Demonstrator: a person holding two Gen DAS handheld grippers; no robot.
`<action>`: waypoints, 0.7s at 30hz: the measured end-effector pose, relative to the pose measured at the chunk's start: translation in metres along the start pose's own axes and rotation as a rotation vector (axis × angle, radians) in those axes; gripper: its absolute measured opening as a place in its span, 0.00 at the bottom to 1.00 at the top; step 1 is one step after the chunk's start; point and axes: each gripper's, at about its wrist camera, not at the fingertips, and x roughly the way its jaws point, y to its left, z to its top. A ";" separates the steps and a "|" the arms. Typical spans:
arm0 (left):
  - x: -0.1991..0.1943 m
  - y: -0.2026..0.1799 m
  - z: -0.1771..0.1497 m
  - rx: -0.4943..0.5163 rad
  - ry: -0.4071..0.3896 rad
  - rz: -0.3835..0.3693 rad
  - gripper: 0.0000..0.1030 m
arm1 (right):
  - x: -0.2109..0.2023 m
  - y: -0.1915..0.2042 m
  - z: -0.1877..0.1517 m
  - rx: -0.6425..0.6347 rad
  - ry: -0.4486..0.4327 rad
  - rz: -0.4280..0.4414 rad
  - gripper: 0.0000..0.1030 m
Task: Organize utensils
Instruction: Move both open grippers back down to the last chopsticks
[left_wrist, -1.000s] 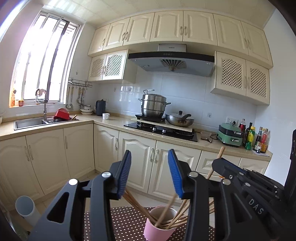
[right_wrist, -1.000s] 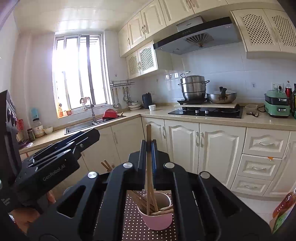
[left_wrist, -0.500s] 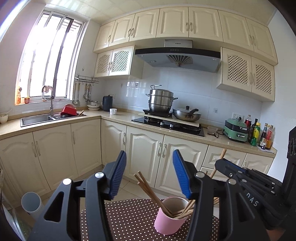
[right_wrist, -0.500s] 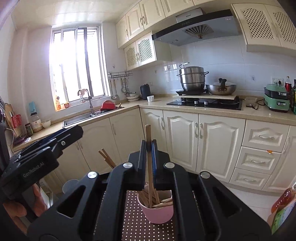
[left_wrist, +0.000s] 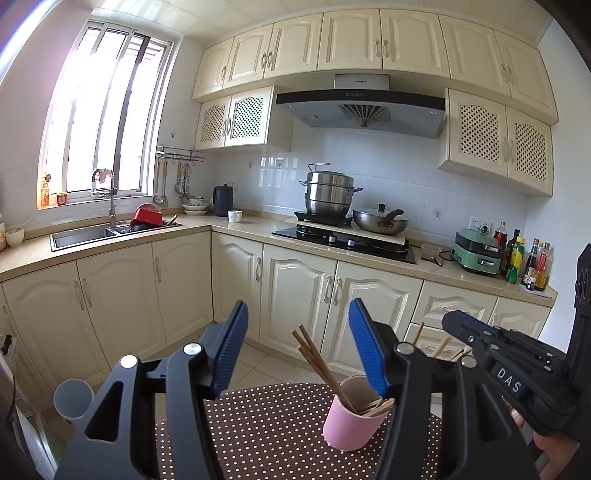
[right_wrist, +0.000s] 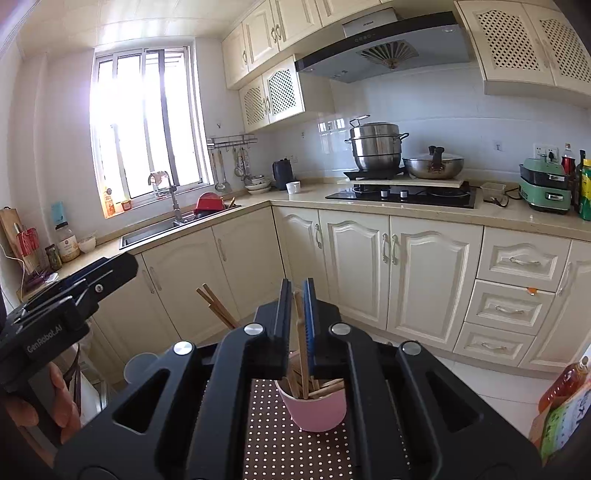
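A pink cup (left_wrist: 351, 424) (right_wrist: 314, 410) holding several wooden chopsticks (left_wrist: 317, 362) stands on a brown dotted tablecloth (left_wrist: 266, 424). My left gripper (left_wrist: 298, 310) is open, its jaws still widening, with nothing between them; the cup sits below and beyond them, slightly right. My right gripper (right_wrist: 297, 284) hovers over the cup, its jaws opening a little. One upright chopstick (right_wrist: 301, 332) stands between them with its foot in the cup, a thin gap on its left side. Other chopsticks (right_wrist: 216, 306) lean out to the left.
A grey tube-like cup (left_wrist: 72, 398) stands left of the table. Cream cabinets (left_wrist: 295, 295), a sink (left_wrist: 85, 234) and a stove with pots (left_wrist: 332, 199) fill the background. A bottle and packet (right_wrist: 561, 391) are near the right edge. A hand (right_wrist: 55, 406) holds the left gripper.
The left jaws have spread wider and the cup now sits further right in its view. The right jaws have parted slightly, and the chopstick between them has slid down into the cup.
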 end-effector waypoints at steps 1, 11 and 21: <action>-0.002 0.000 0.000 0.001 0.003 0.002 0.55 | -0.001 0.000 0.000 0.002 0.003 -0.003 0.12; -0.035 0.009 0.000 0.010 0.009 0.026 0.56 | -0.027 0.007 0.003 0.002 -0.013 0.000 0.20; -0.066 0.023 -0.026 0.004 0.081 0.032 0.58 | -0.052 0.029 -0.020 -0.038 0.011 0.033 0.20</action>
